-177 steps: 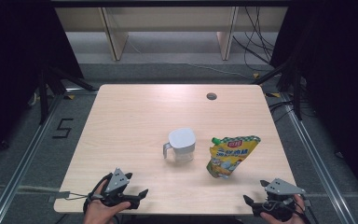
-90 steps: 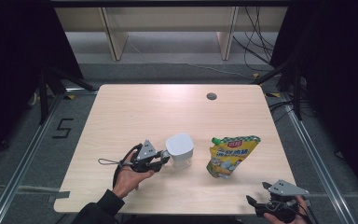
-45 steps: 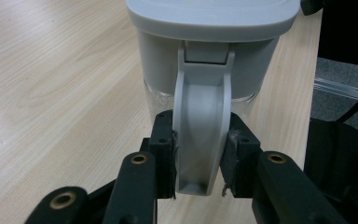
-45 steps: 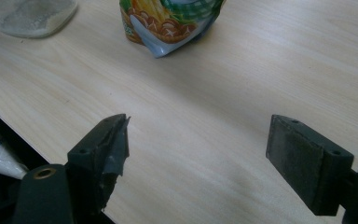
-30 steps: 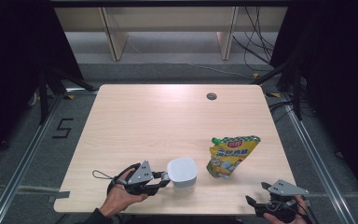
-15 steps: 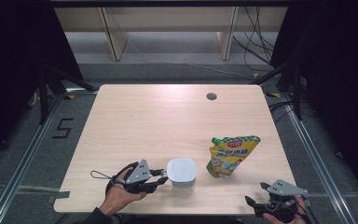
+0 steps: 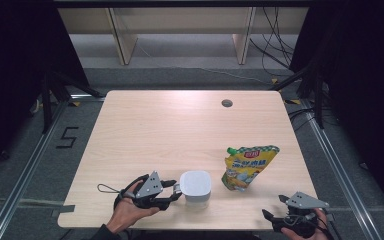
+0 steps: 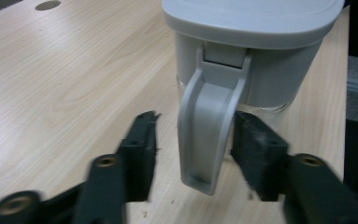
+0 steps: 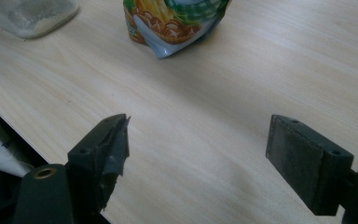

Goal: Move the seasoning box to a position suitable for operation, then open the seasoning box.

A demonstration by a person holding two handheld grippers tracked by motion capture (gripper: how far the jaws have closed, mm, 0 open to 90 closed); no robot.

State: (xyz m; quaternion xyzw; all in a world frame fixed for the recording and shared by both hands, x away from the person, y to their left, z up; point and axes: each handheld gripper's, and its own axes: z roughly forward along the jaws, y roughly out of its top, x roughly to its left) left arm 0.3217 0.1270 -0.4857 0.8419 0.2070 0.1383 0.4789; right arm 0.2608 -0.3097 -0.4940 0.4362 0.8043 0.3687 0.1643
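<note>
A grey-lidded jug (image 7: 195,186) with a clear body stands near the table's front edge. Its grey handle (image 8: 205,140) hangs between the jaws of my left gripper (image 7: 176,191), which have just been opening. In the left gripper view the left gripper (image 8: 196,135) is open: the left jaw stands clear of the handle and the right jaw is close beside it. A yellow and green pouch (image 7: 247,167) stands to the right of the jug. My right gripper (image 7: 272,206) rests at the front right corner, open, with bare table between the jaws of the right gripper (image 9: 198,135).
The wooden table (image 7: 180,130) has a round cable hole (image 7: 226,103) at its far right. The pouch (image 9: 177,23) and the jug's glass base (image 9: 32,14) lie ahead of the right gripper. Dark floor and metal rails surround the table.
The left gripper went to the jug in the table's middle and drew it by the handle toward the front edge. The right gripper has stayed in place.
</note>
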